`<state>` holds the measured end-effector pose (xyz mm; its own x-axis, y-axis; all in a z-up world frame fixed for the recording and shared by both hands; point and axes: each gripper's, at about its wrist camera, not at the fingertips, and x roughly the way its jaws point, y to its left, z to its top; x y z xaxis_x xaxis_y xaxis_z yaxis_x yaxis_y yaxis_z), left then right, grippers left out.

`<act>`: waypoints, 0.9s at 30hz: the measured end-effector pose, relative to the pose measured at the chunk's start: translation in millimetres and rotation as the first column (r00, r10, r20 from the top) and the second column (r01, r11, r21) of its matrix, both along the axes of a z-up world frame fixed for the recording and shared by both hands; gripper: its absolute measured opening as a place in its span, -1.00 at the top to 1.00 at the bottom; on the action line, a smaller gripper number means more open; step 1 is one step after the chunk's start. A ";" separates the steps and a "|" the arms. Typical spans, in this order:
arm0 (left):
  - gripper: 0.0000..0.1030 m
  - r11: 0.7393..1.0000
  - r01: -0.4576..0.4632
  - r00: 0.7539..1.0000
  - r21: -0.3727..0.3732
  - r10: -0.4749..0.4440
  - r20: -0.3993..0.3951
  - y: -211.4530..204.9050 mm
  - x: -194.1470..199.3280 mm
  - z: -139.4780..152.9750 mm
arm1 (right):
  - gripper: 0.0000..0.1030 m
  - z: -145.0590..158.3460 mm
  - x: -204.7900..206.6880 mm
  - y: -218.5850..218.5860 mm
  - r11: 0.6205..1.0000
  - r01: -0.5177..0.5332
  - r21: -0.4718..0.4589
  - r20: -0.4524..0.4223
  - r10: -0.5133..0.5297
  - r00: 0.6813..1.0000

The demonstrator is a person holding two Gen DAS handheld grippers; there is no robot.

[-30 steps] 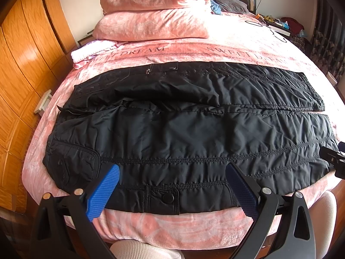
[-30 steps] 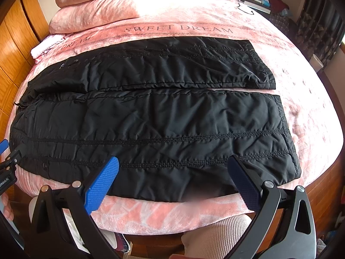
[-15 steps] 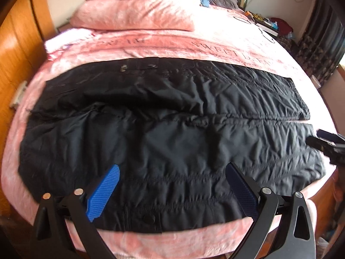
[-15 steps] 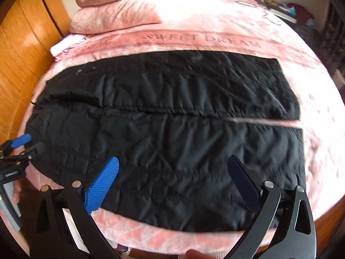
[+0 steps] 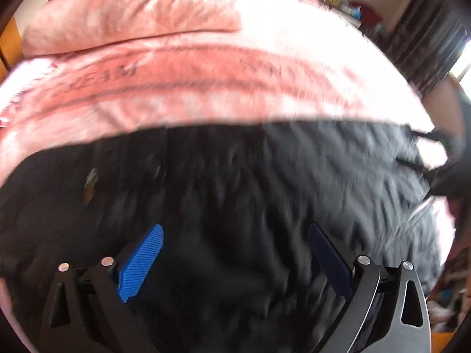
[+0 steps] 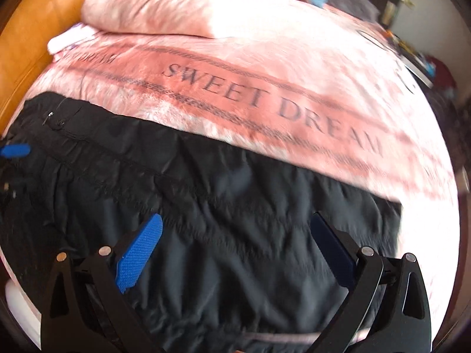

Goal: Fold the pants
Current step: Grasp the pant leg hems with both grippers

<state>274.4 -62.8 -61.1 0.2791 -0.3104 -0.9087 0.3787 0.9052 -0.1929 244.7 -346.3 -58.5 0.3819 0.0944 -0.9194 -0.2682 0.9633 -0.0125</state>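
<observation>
Black padded pants [image 5: 235, 182] lie spread across a pink blanket, blurred in the left wrist view. My left gripper [image 5: 235, 250] hovers close over their waist half, open, with only fabric beneath the blue pads [image 5: 141, 259]. My right gripper [image 6: 235, 250] is open too, low over the leg half of the pants [image 6: 250, 220]. The zipper and waistband [image 6: 53, 117] show at the far left. In the right wrist view the left gripper's blue tip [image 6: 14, 150] pokes in at the left edge. In the left wrist view the right gripper [image 5: 441, 161] is a dark blur at the right edge.
The pink blanket [image 6: 265, 94] printed "SWEET DREAM" covers the bed beyond the pants. Pink pillows [image 6: 164, 8] are stacked at the head. A wooden wardrobe [image 6: 38, 29] stands on the left. Clutter [image 6: 418, 58] sits at the far right by the bed.
Both grippers have moved forward and down over the pants. The bed's near edge has left both views, and the pants' far edge is much closer. Both stayed open.
</observation>
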 end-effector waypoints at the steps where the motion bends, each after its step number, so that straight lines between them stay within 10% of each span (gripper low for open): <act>1: -0.92 1.000 0.002 1.000 -0.017 -0.002 0.010 -1.0 16.1 -2.6 | -0.95 -4.7 10.8 -0.2 0.999 -0.044 0.022 -0.006 0.044 0.999; 12: -0.92 0.985 0.173 0.985 -0.028 -0.173 0.002 -12.4 91.7 -36.8 | -0.96 -63.7 83.6 2.2 0.960 -0.272 0.071 -0.168 0.280 0.945; 21: -0.92 0.970 0.232 0.973 -0.068 -0.231 0.015 -21.8 99.0 -34.7 | -0.91 -63.4 64.7 -0.3 0.932 -0.363 0.013 -0.116 0.362 0.925; 27: -0.92 0.959 0.278 0.960 -0.061 -0.278 0.017 -33.0 99.9 -33.5 | 0.56 -46.6 41.5 1.7 0.909 -0.416 -0.002 -0.056 0.415 0.908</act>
